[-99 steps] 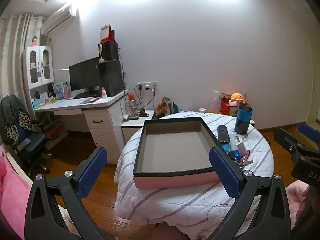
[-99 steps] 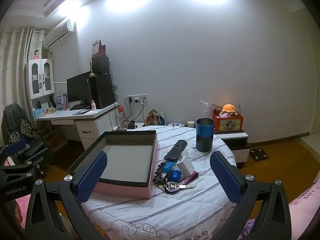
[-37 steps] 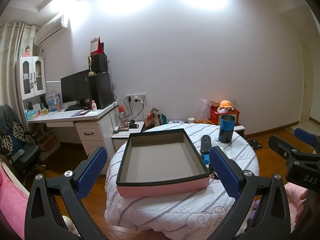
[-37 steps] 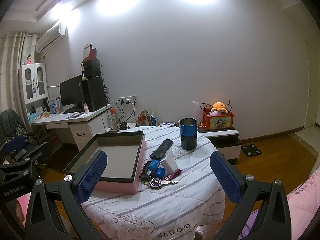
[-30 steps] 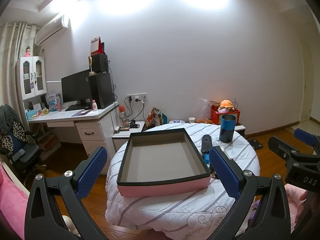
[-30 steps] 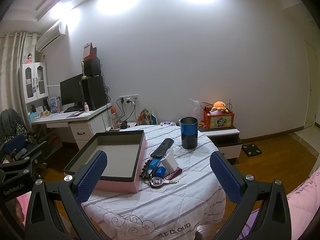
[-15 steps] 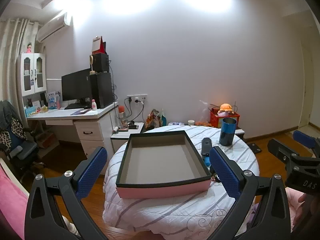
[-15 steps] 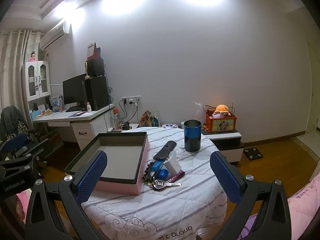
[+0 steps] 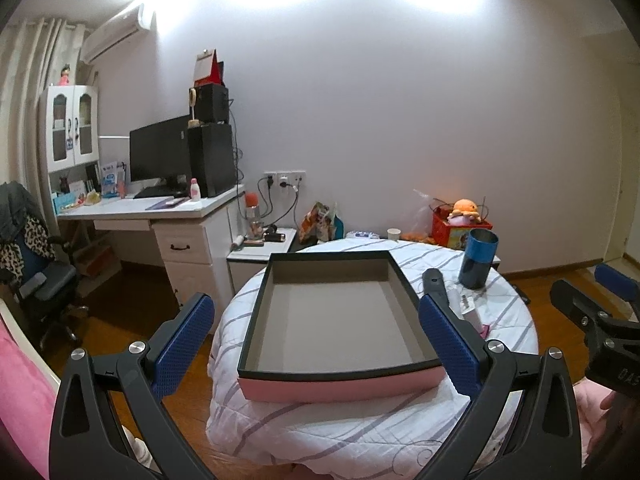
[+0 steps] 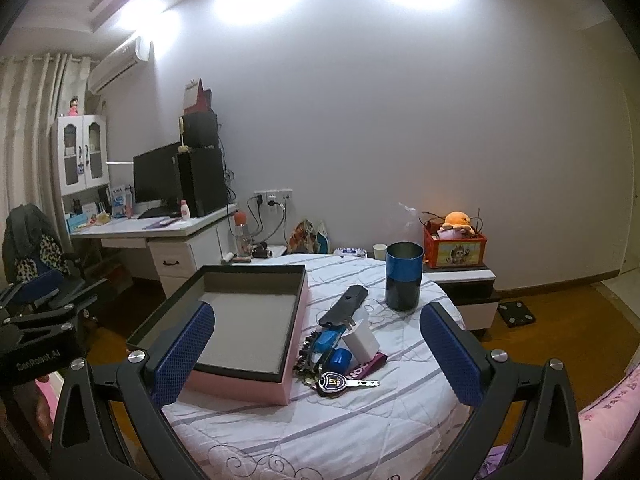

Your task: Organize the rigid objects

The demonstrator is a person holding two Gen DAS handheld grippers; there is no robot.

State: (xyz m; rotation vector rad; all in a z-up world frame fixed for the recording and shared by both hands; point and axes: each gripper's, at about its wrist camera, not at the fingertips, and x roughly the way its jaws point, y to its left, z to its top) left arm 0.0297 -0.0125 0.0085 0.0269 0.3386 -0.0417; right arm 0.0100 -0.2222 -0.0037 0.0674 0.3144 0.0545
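A pink box with a black rim (image 9: 340, 386) (image 10: 240, 386) lies open and empty on a round table with a striped white cover (image 10: 320, 424). To its right lie a black remote (image 10: 346, 305), a white charger (image 10: 362, 340), a blue item (image 10: 340, 358), a car key (image 10: 340, 383) and a blue-and-black cup (image 10: 403, 282) (image 9: 477, 258). My left gripper (image 9: 316, 344) is open and empty, in front of the box. My right gripper (image 10: 316, 350) is open and empty, in front of the small items.
A white desk (image 9: 160, 216) with a monitor stands at back left, an office chair (image 9: 36, 280) at far left. A nightstand with a red box and orange plush (image 10: 456, 240) is behind the table. Wooden floor surrounds the table.
Both grippers have moved a little closer to the table and tilted slightly down. Both stay open and empty. Nothing on the table has moved.
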